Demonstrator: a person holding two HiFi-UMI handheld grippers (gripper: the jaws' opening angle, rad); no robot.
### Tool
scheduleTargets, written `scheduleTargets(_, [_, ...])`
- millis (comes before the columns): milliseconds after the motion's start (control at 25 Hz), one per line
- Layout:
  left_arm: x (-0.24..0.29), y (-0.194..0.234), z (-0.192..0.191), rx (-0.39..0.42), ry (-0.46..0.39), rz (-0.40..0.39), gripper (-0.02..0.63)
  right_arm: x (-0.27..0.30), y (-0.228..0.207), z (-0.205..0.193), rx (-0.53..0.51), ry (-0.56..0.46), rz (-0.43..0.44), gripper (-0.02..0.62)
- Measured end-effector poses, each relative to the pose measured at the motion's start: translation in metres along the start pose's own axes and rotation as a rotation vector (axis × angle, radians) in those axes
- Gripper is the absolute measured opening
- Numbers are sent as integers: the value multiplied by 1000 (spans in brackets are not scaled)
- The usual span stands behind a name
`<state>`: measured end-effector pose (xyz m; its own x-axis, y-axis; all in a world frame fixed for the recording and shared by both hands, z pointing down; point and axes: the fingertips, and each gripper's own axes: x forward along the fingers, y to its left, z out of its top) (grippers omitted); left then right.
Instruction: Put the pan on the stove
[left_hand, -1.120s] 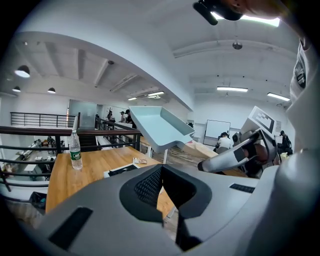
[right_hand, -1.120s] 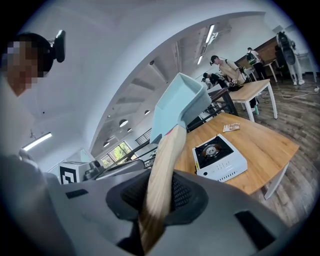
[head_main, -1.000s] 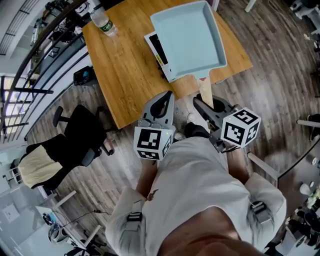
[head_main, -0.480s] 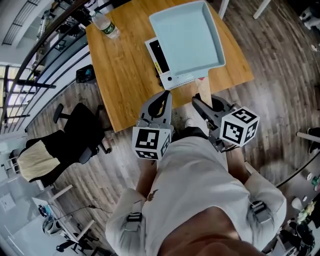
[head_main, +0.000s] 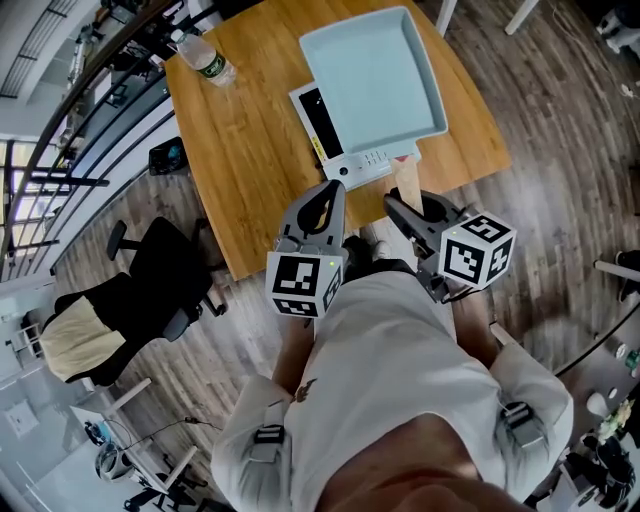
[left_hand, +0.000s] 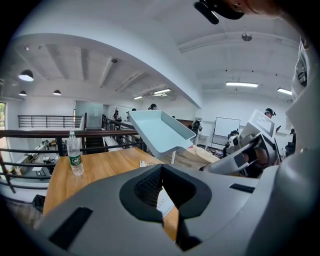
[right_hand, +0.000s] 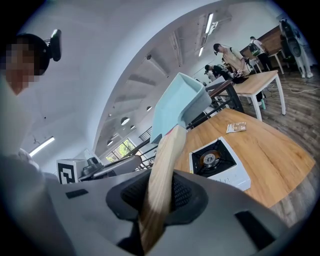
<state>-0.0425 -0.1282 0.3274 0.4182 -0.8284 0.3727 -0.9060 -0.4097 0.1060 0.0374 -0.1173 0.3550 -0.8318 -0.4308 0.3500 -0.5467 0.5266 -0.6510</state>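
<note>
A pale blue square pan (head_main: 375, 75) with raised sides and a bare inside hangs over a wooden surface (head_main: 250, 150) in the head view. It hides most of a white stove (head_main: 345, 165), of which only the near strip and left edge show. The pan's wooden handle (head_main: 408, 185) runs back to the right tool (head_main: 405, 205), with the left tool (head_main: 328, 200) beside it. A water bottle (head_main: 205, 55) stands at the surface's far left corner. A black office chair (head_main: 150, 285) sits on the floor to the left.

The right gripper view shows what the pan covers from above. The stove (right_hand: 218, 161) has a black top and a round burner (right_hand: 207, 159), both uncovered. The pan (right_hand: 177, 107) is lifted clear above them and tilted. The right tool (right_hand: 160, 192) is clenched on the pale handle (right_hand: 165, 165). A small packet (right_hand: 236, 127) lies beyond the stove.

The left gripper view shows the pan (left_hand: 162, 132) from below, smooth and pale, in the air above the surface. The bottle (left_hand: 75, 154) is well to its left. The left tool (left_hand: 167, 192) has its jaws closed together on nothing.
</note>
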Motion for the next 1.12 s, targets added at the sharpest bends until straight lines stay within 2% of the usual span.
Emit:
scheduleTargets(560, [35, 47, 13, 8, 1, -100, 20, 46, -11, 16, 39, -4, -86, 78])
scheduleTargets(1120, [55, 75, -2, -33, 46, -164, 20, 83, -25, 6, 82, 32, -167, 78])
